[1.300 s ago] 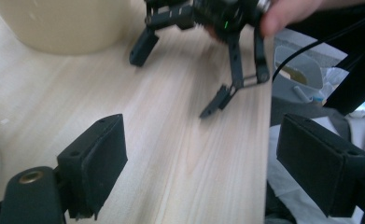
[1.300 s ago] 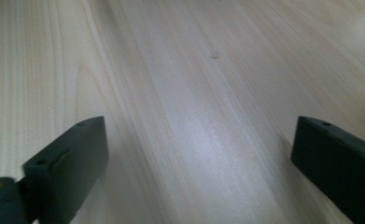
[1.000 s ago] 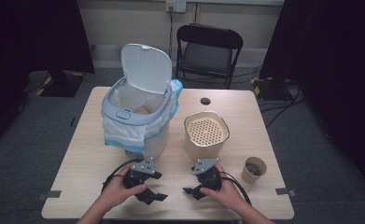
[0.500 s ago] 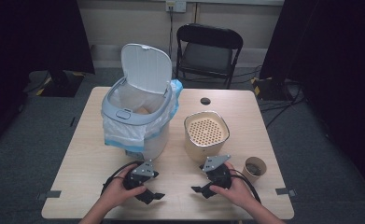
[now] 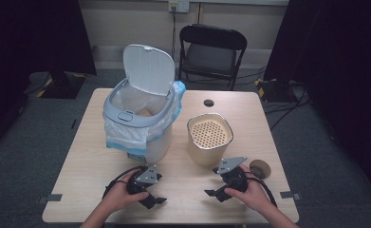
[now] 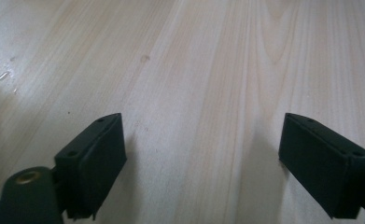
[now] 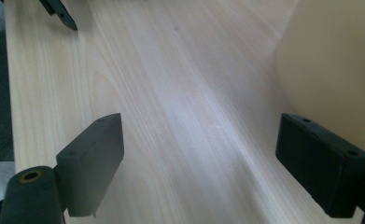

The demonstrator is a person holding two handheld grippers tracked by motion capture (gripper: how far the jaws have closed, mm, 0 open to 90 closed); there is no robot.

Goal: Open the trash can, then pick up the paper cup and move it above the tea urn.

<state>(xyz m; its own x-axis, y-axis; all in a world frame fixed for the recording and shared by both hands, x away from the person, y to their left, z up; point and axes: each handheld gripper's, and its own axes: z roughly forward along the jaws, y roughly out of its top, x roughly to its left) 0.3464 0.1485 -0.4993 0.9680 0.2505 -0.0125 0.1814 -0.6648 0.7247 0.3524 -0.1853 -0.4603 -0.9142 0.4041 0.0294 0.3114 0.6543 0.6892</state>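
Left hand-held gripper (image 5: 155,199) rests at the near edge of the counter (image 5: 88,156), jaws spread wide with bare wood between them. Behind it stands the lidded white bin (image 5: 140,124), lid raised. Right hand-held gripper (image 5: 213,193) is likewise released, holding nothing, just in front of the beige perforated container (image 5: 209,137). A small brown cup (image 5: 260,168) sits beside the right hand.

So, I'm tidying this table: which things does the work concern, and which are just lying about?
In play:
right gripper, open
small brown paper cup beside it
beige perforated-top canister

Lying about:
white lidded bin with liner
black folding chair
left gripper, open
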